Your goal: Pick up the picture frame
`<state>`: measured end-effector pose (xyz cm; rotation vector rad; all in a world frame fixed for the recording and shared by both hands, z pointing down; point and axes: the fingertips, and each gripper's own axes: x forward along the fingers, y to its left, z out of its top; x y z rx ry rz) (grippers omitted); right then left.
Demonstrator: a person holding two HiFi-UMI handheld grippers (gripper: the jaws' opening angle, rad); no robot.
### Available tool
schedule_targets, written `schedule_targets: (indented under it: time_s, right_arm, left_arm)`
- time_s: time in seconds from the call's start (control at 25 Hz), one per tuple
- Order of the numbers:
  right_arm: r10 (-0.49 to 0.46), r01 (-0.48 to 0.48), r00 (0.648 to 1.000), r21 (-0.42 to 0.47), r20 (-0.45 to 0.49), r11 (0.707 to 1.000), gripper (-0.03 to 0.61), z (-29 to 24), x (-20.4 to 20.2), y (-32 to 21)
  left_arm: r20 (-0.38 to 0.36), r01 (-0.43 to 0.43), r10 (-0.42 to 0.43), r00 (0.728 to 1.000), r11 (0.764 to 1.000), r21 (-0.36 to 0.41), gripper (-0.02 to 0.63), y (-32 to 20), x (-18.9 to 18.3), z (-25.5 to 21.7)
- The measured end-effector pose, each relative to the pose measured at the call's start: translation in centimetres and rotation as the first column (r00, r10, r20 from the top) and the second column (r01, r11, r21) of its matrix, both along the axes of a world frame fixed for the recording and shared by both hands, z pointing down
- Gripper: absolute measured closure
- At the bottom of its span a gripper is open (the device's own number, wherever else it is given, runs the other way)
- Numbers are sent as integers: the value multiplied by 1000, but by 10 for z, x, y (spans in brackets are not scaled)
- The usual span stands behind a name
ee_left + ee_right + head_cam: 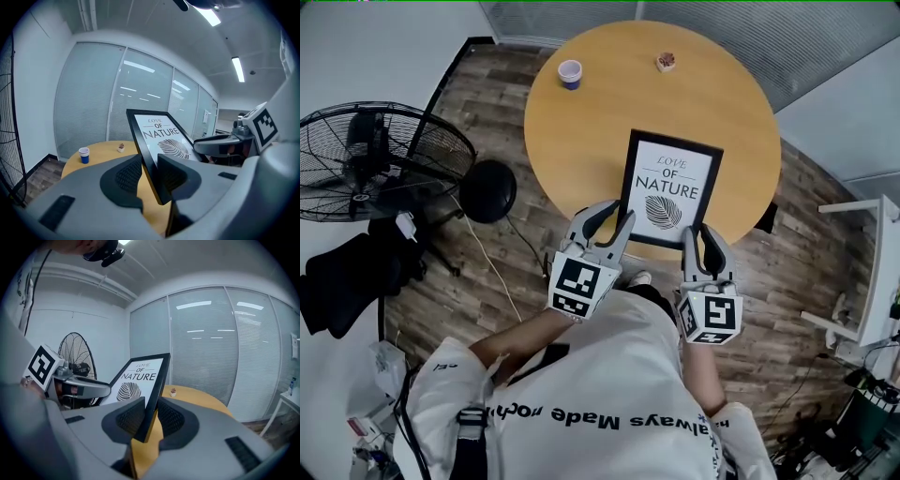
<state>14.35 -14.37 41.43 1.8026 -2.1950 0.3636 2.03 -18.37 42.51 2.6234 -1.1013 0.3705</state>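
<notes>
The person's white printed shirt point(581, 412) is nearest the head camera and fills the bottom of that view, with both forearms reaching forward from it. Beyond it is a round wooden table point(581, 141) on a plank floor point(478, 103). A black cage fan point(375, 159) stands on the floor off the table's left edge. A white rack point(872, 272) stands off the right edge.

The picture frame point(670, 187) has a black border, a leaf print and the words "LOVE OF NATURE". It is face up at the table's near edge, and its bottom rail reaches just past that edge toward the person. In both gripper views it slopes upward away from the jaws. It looks clear of the tabletop, with bare wood showing beneath it.

The left gripper point(614, 217) has the frame by its bottom left corner. Its jaws stand partly apart, only as wide as the black border, and the ribbed pads point(129, 176) press on the frame's two faces. The right gripper point(701, 234) grips the bottom right corner the same way, with its ribbed jaw faces clamped on the border. Nothing else is between either pair of jaws. Each gripper's marker cube sits on the end toward the person.

A white-and-blue cup point(570, 73) stands upright near the table's far left edge. A small brown-and-white object point(666, 62) sits near the far edge, well apart from both the cup and the frame. It is too small to identify.
</notes>
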Motion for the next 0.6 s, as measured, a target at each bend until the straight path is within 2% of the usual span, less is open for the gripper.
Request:
schedule_targets:
  time_s: [0.6]
  right_arm:
    - [18, -16, 1000, 101, -15, 995, 479, -47, -8, 12]
  left_arm:
    - [-43, -16, 20, 999, 996, 93, 495, 8, -7, -48]
